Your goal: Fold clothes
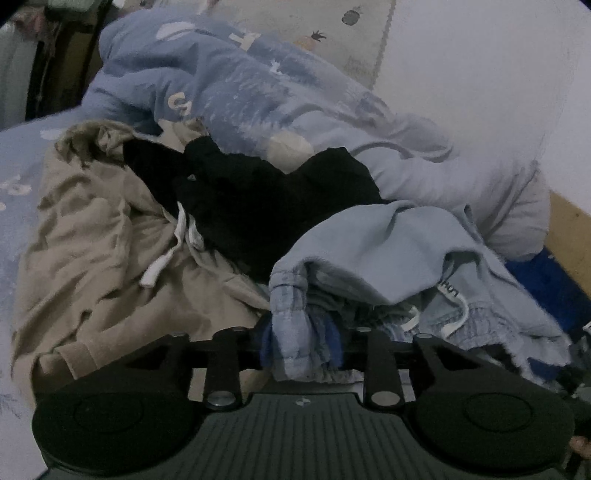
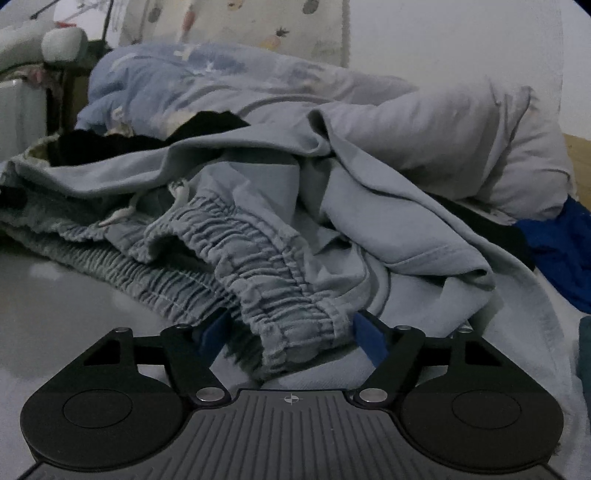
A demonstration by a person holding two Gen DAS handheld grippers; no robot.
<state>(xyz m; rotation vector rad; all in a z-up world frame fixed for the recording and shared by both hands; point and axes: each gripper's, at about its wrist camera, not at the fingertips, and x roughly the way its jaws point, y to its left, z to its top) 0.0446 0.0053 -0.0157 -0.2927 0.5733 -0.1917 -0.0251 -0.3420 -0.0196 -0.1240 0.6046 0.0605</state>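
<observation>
- Bed surface (image 2: pixel 55 295), pale and smooth, carries an unsorted heap of clothes; a bunched blue printed duvet (image 1: pixel 229 85) and a pale pillow (image 2: pixel 461 147) lie behind it, and a fruit-print hanging (image 2: pixel 258 26) shows on the wall.
- Progress: early, by my judgement. No folded stack is in sight; every garment lies crumpled, so all the folding appears still to be done.
- Light-blue garment (image 2: pixel 369 206) with a gathered elastic waistband (image 2: pixel 266 266) lies at the front of the heap, nearest both tools. Soft brushed knit, white drawcord (image 2: pixel 118 216).
- Left tool (image 1: pixel 301 345): narrow, pads pinching a bunched edge of the light-blue garment; blue pads mostly buried in cloth.
- Right tool (image 2: pixel 291 332): wide, the waistband lying between the blue pads; cannot see them pressing, so I read it as not gripping yet.
- Beige garment (image 1: pixel 103 236): thin woven, heavily creased, white drawstring (image 1: pixel 166 254), to the left in the left wrist view.
- Black garment (image 1: pixel 258 199): matte, shapeless, lying over the beige.
- Royal-blue cloth (image 2: pixel 554 251) at the right edge, partly hidden.
</observation>
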